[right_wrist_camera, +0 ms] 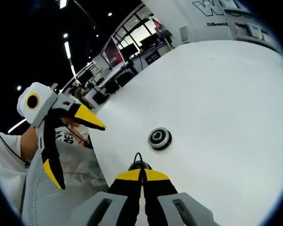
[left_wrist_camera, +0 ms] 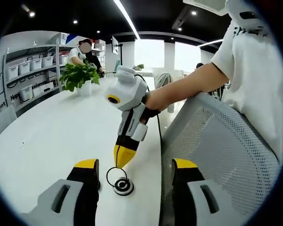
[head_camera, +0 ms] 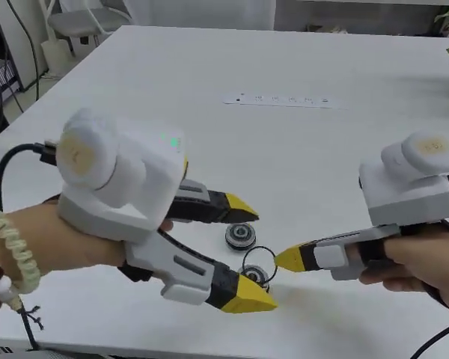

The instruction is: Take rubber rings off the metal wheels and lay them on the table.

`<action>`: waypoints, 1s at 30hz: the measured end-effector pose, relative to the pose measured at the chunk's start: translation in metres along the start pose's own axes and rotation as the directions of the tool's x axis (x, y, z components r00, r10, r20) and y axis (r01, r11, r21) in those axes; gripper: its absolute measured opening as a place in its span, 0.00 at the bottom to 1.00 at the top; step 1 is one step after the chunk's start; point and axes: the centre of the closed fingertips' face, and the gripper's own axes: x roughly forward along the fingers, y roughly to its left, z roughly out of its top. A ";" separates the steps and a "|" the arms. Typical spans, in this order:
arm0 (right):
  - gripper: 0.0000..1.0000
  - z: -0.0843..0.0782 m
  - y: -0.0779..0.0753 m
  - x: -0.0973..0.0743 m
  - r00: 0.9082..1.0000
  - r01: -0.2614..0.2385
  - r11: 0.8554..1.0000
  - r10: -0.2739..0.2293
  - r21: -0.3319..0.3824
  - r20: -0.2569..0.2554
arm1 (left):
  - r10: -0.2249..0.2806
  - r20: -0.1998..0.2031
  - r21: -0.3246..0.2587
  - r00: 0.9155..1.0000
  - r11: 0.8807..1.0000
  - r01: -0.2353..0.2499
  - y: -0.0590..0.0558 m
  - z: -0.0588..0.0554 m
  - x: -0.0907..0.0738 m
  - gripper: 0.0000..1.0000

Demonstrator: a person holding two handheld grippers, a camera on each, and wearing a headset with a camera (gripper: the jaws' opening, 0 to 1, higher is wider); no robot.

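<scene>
The right gripper (right_wrist_camera: 141,175) has its fingers pressed together on a thin black ring (left_wrist_camera: 108,175), whose loop reaches down to the wheel (left_wrist_camera: 123,187) just under the tips. The left gripper (left_wrist_camera: 136,165) has its fingers wide apart and empty, one on either side of that wheel. A second wheel (right_wrist_camera: 159,138) lies nearby on the white surface (head_camera: 284,149), touching neither gripper.

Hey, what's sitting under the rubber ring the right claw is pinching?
A metal wheel on the white table, below the rubber ring pinched by the right claw. Whether the ring's lower edge is hooked on the wheel is hidden.
</scene>
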 end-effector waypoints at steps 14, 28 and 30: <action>0.00 0.013 -0.002 -0.015 0.999 0.004 1.000 -0.002 -0.030 0.050 | 0.132 0.008 -0.027 0.991 0.991 -0.132 -0.002 0.002 -0.063 0.81; 0.00 0.036 0.005 -0.030 0.984 -0.038 0.999 0.033 0.021 0.173 | 0.313 0.039 -0.199 0.949 0.933 -0.300 0.005 -0.033 -0.100 0.89; 0.00 0.039 0.006 -0.032 0.982 -0.041 0.999 0.035 0.025 0.185 | 0.317 0.027 -0.208 0.948 0.929 -0.305 0.004 -0.039 -0.101 0.91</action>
